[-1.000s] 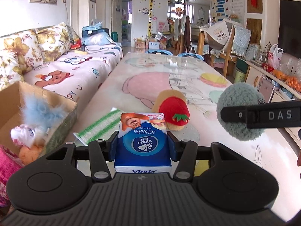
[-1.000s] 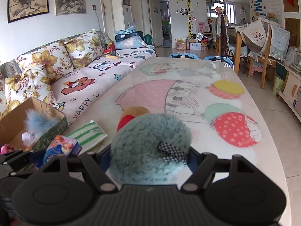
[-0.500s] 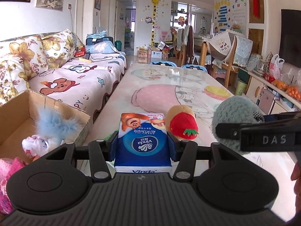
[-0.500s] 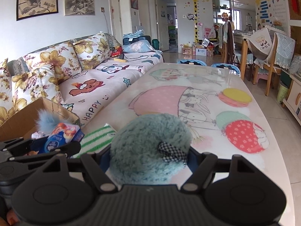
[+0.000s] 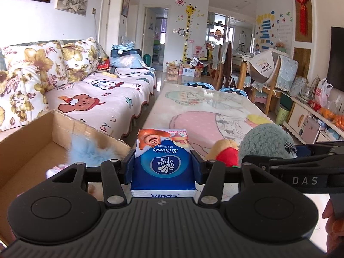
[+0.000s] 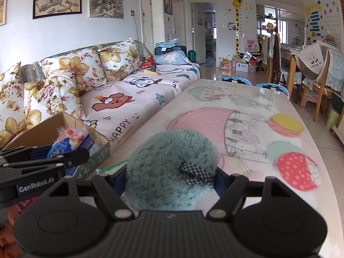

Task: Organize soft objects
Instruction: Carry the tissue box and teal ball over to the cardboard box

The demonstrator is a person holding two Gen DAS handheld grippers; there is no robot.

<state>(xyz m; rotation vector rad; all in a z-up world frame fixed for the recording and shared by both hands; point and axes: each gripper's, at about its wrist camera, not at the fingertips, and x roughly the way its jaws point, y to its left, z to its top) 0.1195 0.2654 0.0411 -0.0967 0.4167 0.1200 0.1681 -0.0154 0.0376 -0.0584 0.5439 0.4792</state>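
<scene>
Blue tissue pack between my left jaws, teal plush between my right; cardboard box left of them holds some toys, red plush ahead remains.

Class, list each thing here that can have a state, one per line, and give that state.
Left gripper: jaws shut on the tissue pack.
Tissue pack: held, off the table.
Right gripper: jaws shut on the teal plush.
Teal plush: held.
Cardboard box: open, with a blue fluffy toy inside.
Red and yellow plush: lying on the table.
</scene>
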